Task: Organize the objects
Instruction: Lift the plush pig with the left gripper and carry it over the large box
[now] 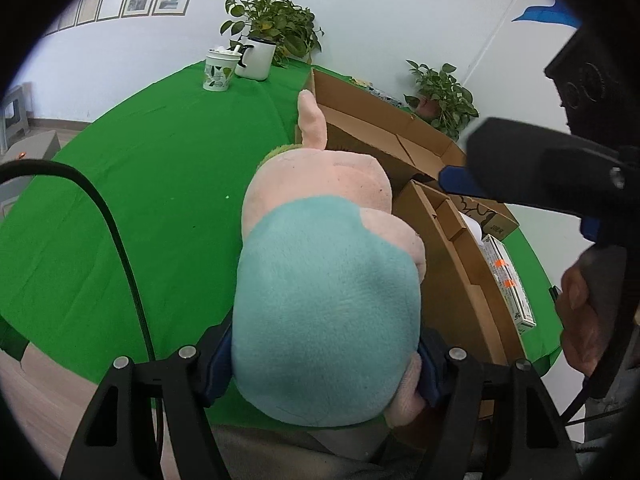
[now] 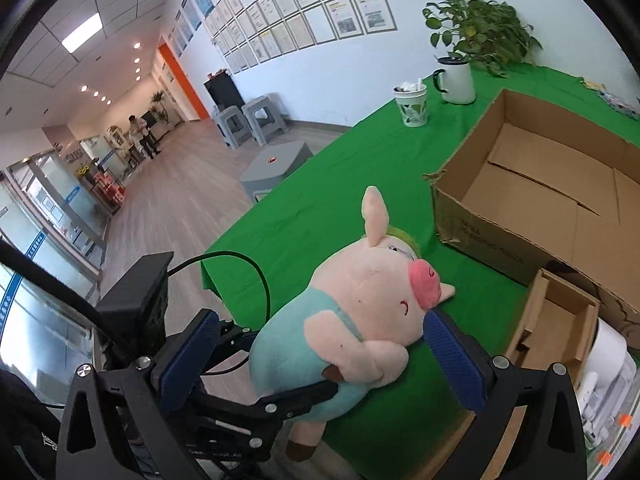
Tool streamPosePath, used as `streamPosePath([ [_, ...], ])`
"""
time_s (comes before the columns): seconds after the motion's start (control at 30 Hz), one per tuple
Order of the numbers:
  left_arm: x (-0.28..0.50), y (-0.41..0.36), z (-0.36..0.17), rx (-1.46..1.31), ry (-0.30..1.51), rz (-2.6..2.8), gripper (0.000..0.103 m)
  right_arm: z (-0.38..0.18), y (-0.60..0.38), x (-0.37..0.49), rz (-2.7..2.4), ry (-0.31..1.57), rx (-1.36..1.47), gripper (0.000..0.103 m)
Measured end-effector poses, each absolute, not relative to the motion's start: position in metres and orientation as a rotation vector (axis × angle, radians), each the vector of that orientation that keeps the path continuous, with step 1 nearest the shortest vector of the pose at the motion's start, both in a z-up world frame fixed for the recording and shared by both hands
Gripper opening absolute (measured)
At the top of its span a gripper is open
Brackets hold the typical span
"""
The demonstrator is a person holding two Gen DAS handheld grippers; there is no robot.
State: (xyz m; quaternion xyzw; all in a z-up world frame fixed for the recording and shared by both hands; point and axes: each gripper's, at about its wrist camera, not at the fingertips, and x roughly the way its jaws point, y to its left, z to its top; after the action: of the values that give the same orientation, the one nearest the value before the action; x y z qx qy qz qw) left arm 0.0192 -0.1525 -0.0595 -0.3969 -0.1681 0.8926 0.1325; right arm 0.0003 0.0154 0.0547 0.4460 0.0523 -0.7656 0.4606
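Fingers of the left gripper (image 1: 326,364) clamp a plush pig (image 1: 320,280) at its teal body above the green desk's (image 1: 140,184) near edge, beside a cardboard box (image 2: 552,200), while the right gripper (image 2: 320,364) stands released.

Illumination is bright and even in both views. Ceiling panel lights (image 2: 82,31) and recessed spots supply the hall. Shadows on the green bench (image 1: 140,184) are soft. Fisheye distortion bends straight lines; black vignetting rings both frames. The nearest foreground parts appear slightly soft.
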Motion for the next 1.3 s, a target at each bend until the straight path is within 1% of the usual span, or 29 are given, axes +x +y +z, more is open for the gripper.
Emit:
streamPosePath([
  [0.07, 0.025, -0.158, -0.061, -1.145, -0.517, 2.597, 0.072, 0.045, -0.002, -0.002, -1.846, 0.159, 1.129, 0.102],
  [0.27, 0.031, -0.162, -0.064, -1.142, -0.580, 2.631, 0.072, 0.009, -0.036, -0.004, -1.774, 0.163, 1.305, 0.102],
  [0.4, 0.030, -0.155, -0.063, -1.136, -0.542, 2.654, 0.071, 0.001, -0.037, 0.006, -1.815, 0.137, 1.320, 0.102],
  [0.67, 0.029, -0.145, -0.061, -1.141, -0.456, 2.679, 0.068, -0.005, -0.037, 0.025, -1.907, 0.168, 1.253, 0.090],
  [0.77, 0.030, -0.138, -0.057, -1.146, -0.410, 2.704, 0.066, -0.005, -0.032, 0.027, -1.906, 0.132, 1.238, 0.086],
  [0.93, 0.024, -0.122, -0.046, -1.166, -0.319, 2.739, 0.065, 0.001, -0.013, 0.024, -1.922, 0.120, 1.183, 0.076],
  [0.97, 0.023, -0.119, -0.040, -1.159, -0.297, 2.749, 0.065, 0.002, -0.009, 0.022, -1.924, 0.107, 1.173, 0.076],
  [1.07, 0.023, -0.104, -0.010, -1.067, -0.177, 2.801, 0.065, 0.024, 0.012, 0.022, -1.941, 0.031, 1.105, 0.075],
  [1.2, 0.010, -0.078, 0.042, -0.870, -0.023, 2.845, 0.065, 0.079, 0.043, 0.019, -2.009, -0.025, 0.944, 0.074],
  [1.3, -0.006, -0.059, 0.082, -0.695, 0.043, 2.860, 0.065, 0.130, 0.068, 0.012, -2.087, -0.033, 0.796, 0.074],
])
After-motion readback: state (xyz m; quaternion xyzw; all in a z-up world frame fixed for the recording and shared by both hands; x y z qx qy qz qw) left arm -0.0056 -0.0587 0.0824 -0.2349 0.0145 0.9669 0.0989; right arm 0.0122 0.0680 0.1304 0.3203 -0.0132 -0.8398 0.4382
